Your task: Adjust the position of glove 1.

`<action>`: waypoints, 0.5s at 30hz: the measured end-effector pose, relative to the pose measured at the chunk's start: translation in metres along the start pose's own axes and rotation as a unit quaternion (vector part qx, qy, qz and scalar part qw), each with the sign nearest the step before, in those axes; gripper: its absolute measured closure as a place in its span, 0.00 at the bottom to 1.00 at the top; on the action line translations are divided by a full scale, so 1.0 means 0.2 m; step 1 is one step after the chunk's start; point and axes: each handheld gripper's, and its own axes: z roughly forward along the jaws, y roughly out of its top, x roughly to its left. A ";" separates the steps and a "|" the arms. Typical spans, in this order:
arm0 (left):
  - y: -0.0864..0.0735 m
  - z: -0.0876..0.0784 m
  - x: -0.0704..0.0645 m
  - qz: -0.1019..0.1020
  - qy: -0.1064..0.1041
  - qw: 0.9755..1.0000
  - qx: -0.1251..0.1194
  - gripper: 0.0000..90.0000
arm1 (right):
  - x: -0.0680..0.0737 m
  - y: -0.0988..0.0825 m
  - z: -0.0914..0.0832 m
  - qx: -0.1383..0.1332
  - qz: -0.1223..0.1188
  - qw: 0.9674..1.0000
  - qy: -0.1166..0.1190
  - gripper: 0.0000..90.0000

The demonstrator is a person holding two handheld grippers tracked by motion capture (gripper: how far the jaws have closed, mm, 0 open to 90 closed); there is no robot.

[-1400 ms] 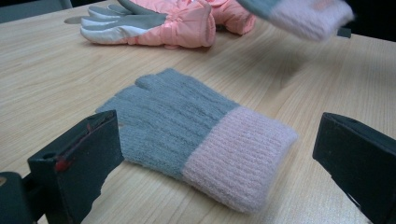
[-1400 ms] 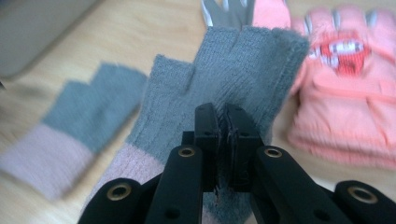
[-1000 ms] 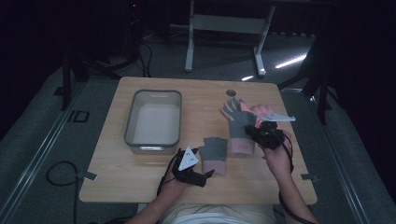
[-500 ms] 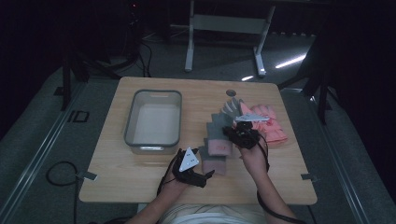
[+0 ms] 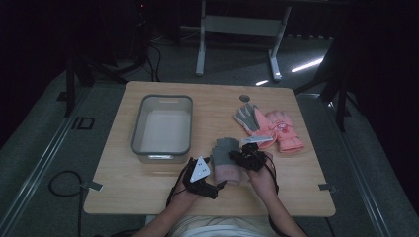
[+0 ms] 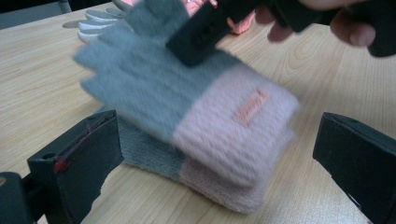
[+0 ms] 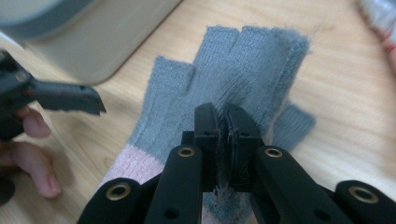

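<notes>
High view: my left gripper (image 5: 217,186) rests on the counter (image 5: 148,187) near its front edge, just left of a grey-and-pink knitted glove (image 5: 226,161). My right gripper (image 5: 241,156) is over the right side of that glove. To the left stands a grey tub (image 5: 140,129), well apart from both hands. Toward the far right of the counter lie a grey glove with pale fingertips (image 5: 246,117) and a pink padded glove (image 5: 283,129), side by side and touching.

Left gripper view: my left gripper (image 6: 224,163) has its jaws spread wide, one on each side of the pink cuffs, with neither pad touching fabric. Two knitted gloves are here: the upper glove (image 6: 187,100) lies over a second glove (image 6: 205,179) that sits flat on the counter. The upper one is blurred, so I cannot tell how much of it rests on the lower. A black jaw of my right gripper (image 6: 198,32) sits at its grey part.

Right gripper view: my right gripper (image 7: 225,122) has its jaws drawn together on a pinch of grey knit, fibres caught between the pads. The glove's cut-off fingers point away from me, toward the tub's corner (image 7: 93,42). The left gripper's jaw (image 7: 65,100) shows at the left edge.
</notes>
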 end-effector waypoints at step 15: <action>0.00 0.00 0.00 -0.002 -0.001 1.000 0.001 0.01 | -0.01 -0.07 0.07 0.023 0.014 1.000 0.014 0.93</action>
